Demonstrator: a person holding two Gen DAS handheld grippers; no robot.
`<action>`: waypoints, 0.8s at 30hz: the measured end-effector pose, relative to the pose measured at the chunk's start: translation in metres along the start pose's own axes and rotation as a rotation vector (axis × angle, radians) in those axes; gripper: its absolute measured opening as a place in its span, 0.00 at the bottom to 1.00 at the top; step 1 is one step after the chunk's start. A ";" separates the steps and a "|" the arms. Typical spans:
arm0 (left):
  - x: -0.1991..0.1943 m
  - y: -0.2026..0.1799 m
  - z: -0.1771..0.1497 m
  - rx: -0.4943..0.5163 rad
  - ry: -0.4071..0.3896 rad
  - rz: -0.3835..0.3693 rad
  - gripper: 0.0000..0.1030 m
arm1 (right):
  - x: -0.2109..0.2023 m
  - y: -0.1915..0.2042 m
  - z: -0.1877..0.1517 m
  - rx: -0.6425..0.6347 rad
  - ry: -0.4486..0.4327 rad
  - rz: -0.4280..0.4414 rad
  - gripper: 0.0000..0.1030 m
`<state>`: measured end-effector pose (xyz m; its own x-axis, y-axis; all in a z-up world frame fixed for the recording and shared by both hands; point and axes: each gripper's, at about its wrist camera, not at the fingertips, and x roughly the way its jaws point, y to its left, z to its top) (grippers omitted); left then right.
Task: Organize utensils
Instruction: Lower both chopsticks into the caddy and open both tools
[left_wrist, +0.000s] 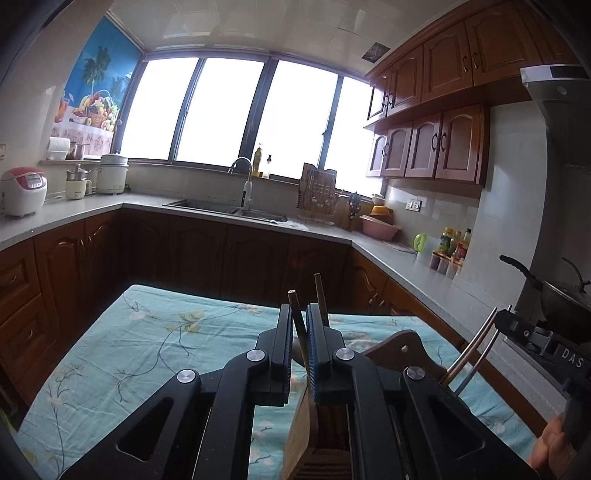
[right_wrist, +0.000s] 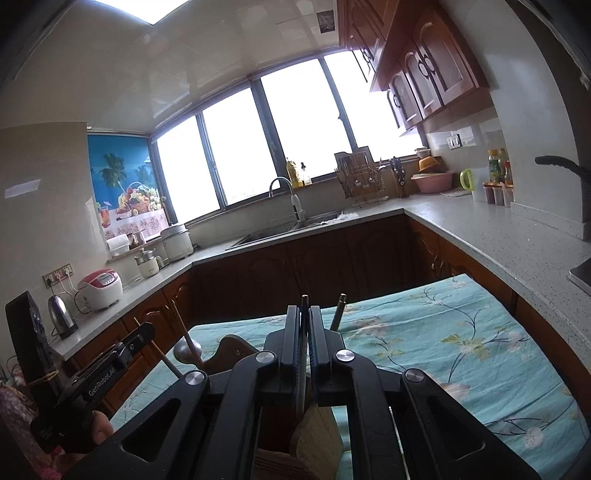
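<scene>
Two grippers above a utensil holder on a cloth-covered table.

The utensil holder (left_wrist: 399, 350) stood on the tablecloth (left_wrist: 147, 343); left gripper (left_wrist: 300, 332) pinched one chopstick (left_wrist: 297, 317), right gripper (right_wrist: 304, 332) another chopstick (right_wrist: 304, 354). The sink (left_wrist: 221, 208) lay behind.

Right claw (right_wrist: 305, 339) clamped on upright metal chopstick (right_wrist: 303, 354) above wooden holder (right_wrist: 314, 439)

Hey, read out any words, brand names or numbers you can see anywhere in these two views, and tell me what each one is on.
"DAS", cut off at the frame edge: on the right gripper.
"GenRobot.AI": on the left gripper.
Labels on the sauce bottles: too small to read.
Rice cooker panel: too blurred to read.
</scene>
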<state>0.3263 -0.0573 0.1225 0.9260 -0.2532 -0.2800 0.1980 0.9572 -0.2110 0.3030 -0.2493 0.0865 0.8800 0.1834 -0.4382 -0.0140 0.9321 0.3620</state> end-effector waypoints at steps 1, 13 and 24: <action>0.000 0.000 0.002 0.001 0.005 0.001 0.06 | 0.000 -0.001 0.001 0.006 0.005 -0.001 0.05; 0.006 -0.002 0.021 -0.004 0.038 0.006 0.07 | 0.004 -0.002 -0.002 0.017 0.028 -0.003 0.09; -0.005 -0.003 0.015 -0.003 0.033 0.001 0.38 | -0.008 -0.006 0.001 0.049 -0.002 -0.018 0.59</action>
<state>0.3256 -0.0564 0.1382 0.9149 -0.2569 -0.3114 0.1961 0.9571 -0.2133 0.2965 -0.2564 0.0893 0.8809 0.1662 -0.4431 0.0250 0.9187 0.3943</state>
